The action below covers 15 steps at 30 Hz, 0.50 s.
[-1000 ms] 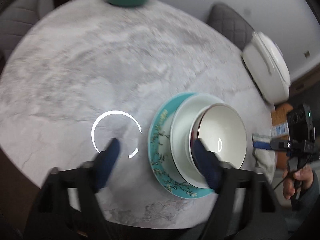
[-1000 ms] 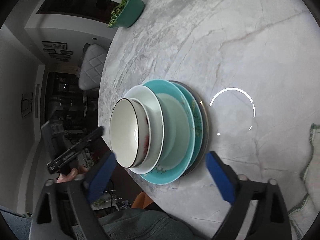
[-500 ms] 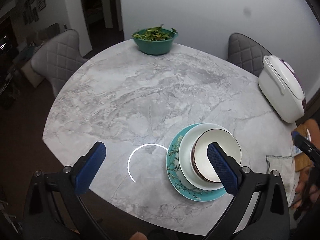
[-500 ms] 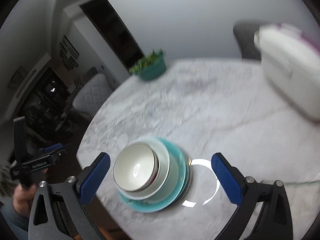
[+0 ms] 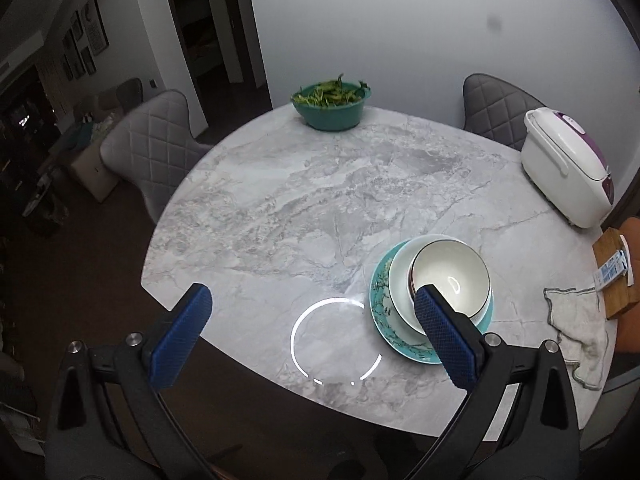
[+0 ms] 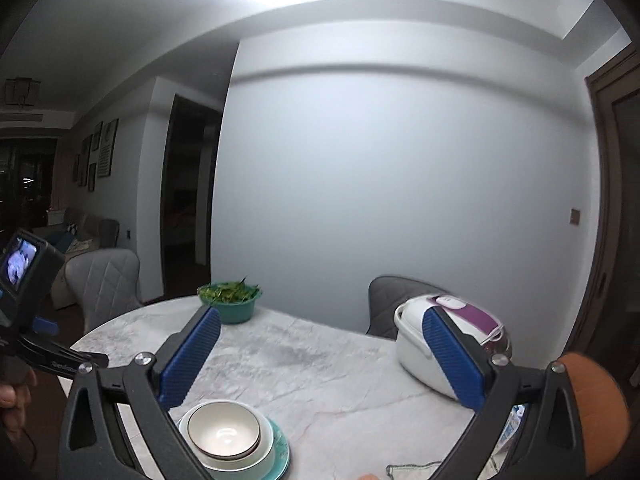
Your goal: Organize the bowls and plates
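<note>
stack: bowls nested on teal plate, near surface edge
left tool: wide, empty
right tool: wide, empty
tip: I'd leave it, looks done

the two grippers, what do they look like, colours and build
Both look alike. The left gripper and right gripper each have two black angular arms with triangular cut-outs and silver screw heads, ending in fingers faced with blue, cross-hatch textured pads. In the right wrist view, the left one also shows a small lit screen on its black body and white lettering along one arm.
</note>
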Tool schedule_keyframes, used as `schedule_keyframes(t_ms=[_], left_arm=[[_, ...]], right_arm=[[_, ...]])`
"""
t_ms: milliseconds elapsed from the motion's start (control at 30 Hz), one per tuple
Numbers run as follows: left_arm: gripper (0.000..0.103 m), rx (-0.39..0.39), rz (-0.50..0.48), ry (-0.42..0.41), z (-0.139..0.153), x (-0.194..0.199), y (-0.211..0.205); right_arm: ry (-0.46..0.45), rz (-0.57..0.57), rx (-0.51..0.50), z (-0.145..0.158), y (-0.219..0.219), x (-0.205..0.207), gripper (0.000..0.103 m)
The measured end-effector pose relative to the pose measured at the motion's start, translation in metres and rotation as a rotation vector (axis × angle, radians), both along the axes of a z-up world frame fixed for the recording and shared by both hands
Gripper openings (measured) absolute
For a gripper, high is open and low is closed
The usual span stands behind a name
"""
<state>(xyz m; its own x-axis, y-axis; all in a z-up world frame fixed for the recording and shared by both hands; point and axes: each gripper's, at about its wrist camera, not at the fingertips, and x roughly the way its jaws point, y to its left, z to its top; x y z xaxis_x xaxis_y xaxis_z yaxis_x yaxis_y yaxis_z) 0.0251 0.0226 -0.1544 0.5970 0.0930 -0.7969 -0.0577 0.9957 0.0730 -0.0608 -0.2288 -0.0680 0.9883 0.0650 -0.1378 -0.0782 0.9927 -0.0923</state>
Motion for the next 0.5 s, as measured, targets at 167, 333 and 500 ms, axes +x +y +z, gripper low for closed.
schedule_keyframes(t_ms=[167,333,500], left_arm=[[0.103,-0.099,0.011,-0.033,0.017,-0.02,0.001],[0.103,-0.051,0.015,-0.069,0.033,-0.032,-0.015],[0.103,-0.086,0.026,-0.021,0.03,-0.032,-0.026]], right_arm=[[0.233,0.106,0.121,-0.005,-0.005,0.018,0.103],[0.201,0.157,0.112,0.001,-0.012,0.015,0.103],[0.249,0.181,0.158,-0.008,-0.023,0.016,0.103]])
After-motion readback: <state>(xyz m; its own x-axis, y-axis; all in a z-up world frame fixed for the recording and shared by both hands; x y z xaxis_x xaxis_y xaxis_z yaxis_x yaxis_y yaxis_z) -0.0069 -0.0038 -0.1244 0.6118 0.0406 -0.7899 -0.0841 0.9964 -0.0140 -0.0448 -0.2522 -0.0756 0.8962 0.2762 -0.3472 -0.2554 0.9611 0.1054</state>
